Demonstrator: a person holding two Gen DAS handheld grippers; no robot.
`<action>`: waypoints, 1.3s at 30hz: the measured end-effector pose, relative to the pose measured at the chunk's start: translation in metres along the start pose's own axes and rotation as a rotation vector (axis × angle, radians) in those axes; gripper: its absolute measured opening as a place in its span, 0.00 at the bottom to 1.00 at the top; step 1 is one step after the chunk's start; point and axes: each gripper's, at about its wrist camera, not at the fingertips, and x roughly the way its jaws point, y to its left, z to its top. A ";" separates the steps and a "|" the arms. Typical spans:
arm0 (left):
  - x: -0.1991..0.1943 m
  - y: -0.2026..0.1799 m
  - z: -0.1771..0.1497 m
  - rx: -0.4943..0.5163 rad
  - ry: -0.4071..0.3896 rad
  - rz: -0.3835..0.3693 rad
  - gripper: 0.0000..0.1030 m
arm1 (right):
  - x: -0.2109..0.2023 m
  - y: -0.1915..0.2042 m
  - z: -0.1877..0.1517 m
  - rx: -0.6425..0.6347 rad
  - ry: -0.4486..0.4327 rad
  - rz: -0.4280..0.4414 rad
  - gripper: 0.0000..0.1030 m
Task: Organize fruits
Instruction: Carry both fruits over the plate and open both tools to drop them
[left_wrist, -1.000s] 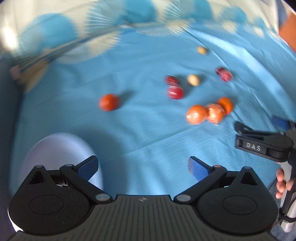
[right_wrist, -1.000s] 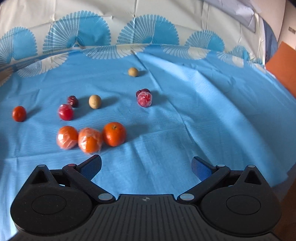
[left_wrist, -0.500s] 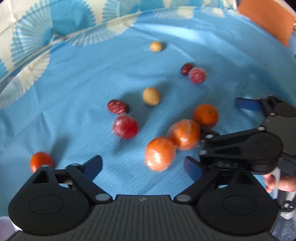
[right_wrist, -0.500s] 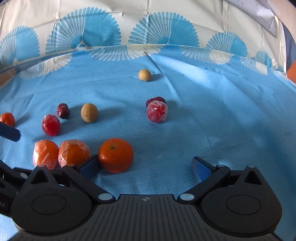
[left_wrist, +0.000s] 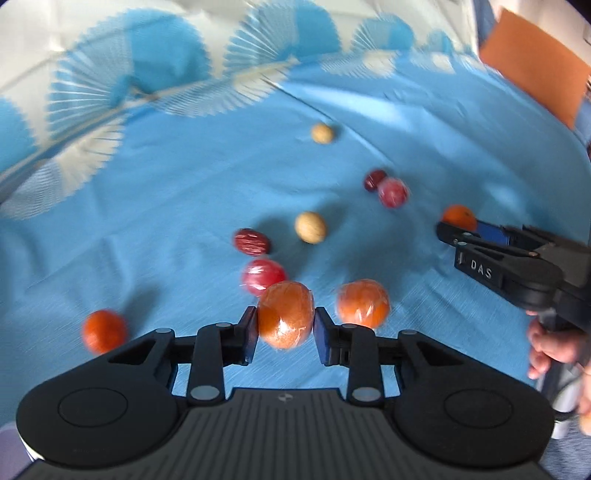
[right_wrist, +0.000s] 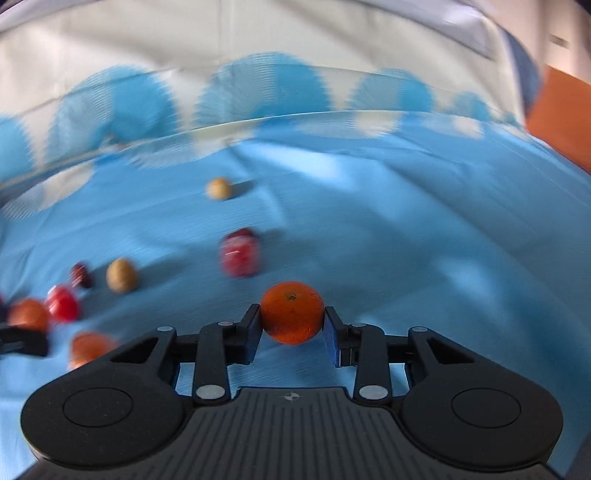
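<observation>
Fruits lie scattered on a blue tablecloth (left_wrist: 147, 221). My left gripper (left_wrist: 285, 332) is closing, and its pads press both sides of a plastic-wrapped orange (left_wrist: 286, 314). A second wrapped orange (left_wrist: 362, 303) sits just to its right. My right gripper (right_wrist: 293, 332) is closing too, its pads against a bare orange (right_wrist: 292, 317). In the left wrist view that right gripper (left_wrist: 465, 230) shows at the right edge with the bare orange (left_wrist: 459, 216) at its tips. A red wrapped fruit (left_wrist: 263, 276) lies just behind the held wrapped orange.
A small orange-red fruit (left_wrist: 104, 330) lies to the left, a dark red date (left_wrist: 252, 242) and a tan nut (left_wrist: 310, 227) mid-cloth, another tan nut (left_wrist: 322, 133) farther back, two red fruits (left_wrist: 393, 192) right. An orange board (left_wrist: 532, 62) stands at the far right. A hand (left_wrist: 546, 343) holds the right gripper.
Both grippers moved forward and down to the oranges and went from wide open to closed on one each. The left view swung right, away from the pale round object.
</observation>
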 end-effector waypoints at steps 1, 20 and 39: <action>-0.013 0.003 -0.002 -0.025 -0.010 0.012 0.34 | 0.000 -0.003 0.001 0.019 -0.006 -0.008 0.36; -0.284 0.040 -0.127 -0.347 -0.121 0.188 0.34 | -0.242 0.065 -0.026 -0.184 -0.031 0.417 0.36; -0.366 0.056 -0.220 -0.489 -0.201 0.246 0.34 | -0.349 0.128 -0.063 -0.394 0.004 0.584 0.36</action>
